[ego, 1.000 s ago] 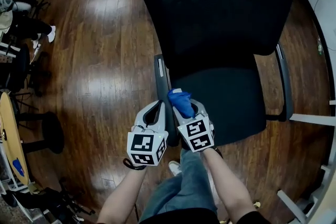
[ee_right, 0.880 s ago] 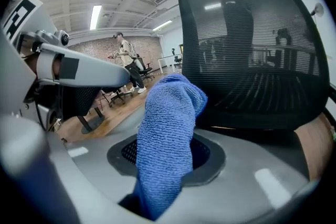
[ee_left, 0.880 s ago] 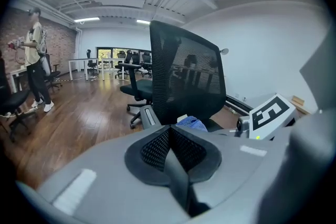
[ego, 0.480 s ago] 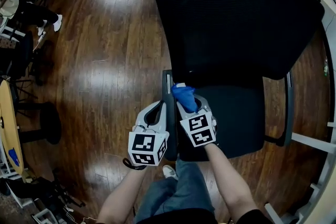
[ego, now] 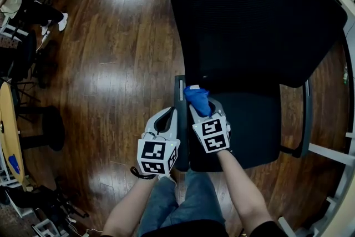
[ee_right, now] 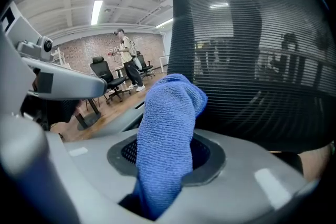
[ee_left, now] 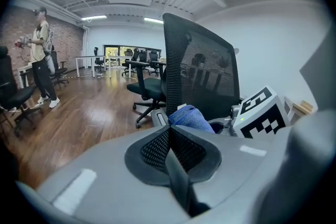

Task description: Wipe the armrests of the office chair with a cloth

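Wood flooring (ego: 111, 80) is lying beneath two grippers: the left gripper (ego: 168, 114) is pressing its jaws together, empty, while the right gripper (ego: 201, 104) is pinching one blue cloth (ego: 197, 99) just beside the near armrest (ego: 180, 98) of one black office chair (ego: 255, 19); its second armrest (ego: 307, 114) is sitting beyond.

Cloth (ee_right: 168, 113) lower end hidden inside right claw (ee_right: 167, 153), chair (ego: 255, 25) base hidden under seat (ego: 252, 125)
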`<state>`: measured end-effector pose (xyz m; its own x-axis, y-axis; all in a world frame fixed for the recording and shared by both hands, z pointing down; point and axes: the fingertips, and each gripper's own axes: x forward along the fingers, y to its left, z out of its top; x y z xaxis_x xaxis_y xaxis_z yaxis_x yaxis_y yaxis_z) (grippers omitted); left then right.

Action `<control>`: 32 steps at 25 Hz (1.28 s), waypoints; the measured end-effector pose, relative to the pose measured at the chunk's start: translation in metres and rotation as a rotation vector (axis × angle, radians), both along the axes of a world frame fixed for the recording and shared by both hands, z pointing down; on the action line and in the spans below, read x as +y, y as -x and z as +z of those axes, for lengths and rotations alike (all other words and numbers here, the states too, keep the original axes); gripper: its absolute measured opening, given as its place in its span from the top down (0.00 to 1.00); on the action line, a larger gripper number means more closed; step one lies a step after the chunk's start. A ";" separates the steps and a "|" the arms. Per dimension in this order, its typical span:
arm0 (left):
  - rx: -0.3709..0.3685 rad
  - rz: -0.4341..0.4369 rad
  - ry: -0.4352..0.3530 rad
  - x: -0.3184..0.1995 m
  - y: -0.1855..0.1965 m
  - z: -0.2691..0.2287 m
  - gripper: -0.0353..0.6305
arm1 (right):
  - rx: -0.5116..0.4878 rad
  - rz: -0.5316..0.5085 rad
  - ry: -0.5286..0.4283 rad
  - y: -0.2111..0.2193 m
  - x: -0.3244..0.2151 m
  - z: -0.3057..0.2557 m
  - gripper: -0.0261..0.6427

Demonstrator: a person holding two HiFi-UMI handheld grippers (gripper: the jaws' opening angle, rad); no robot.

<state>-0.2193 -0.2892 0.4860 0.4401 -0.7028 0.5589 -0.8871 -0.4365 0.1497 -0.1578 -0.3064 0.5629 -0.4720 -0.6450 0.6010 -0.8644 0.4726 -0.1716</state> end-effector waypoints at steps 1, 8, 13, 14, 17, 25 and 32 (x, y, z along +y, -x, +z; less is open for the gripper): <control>0.001 0.001 0.001 0.002 0.001 0.000 0.94 | 0.003 0.003 -0.003 0.000 0.002 -0.002 0.75; 0.028 0.024 -0.019 0.010 0.002 -0.014 0.94 | 0.007 0.060 -0.047 -0.003 0.021 -0.034 0.75; 0.055 0.048 -0.044 0.010 0.018 -0.033 0.94 | -0.011 0.124 -0.087 0.013 0.028 -0.068 0.75; 0.064 0.055 -0.048 0.009 0.023 -0.035 0.94 | -0.012 0.139 -0.096 0.018 0.028 -0.075 0.75; 0.090 0.083 -0.056 0.006 0.043 -0.040 0.94 | -0.038 0.192 -0.120 0.042 0.025 -0.092 0.75; 0.085 0.179 -0.072 -0.014 0.119 -0.041 0.94 | -0.263 0.419 -0.110 0.128 -0.014 -0.090 0.75; 0.101 0.231 -0.074 -0.044 0.149 -0.025 0.94 | -0.326 0.587 -0.077 0.152 -0.054 -0.038 0.75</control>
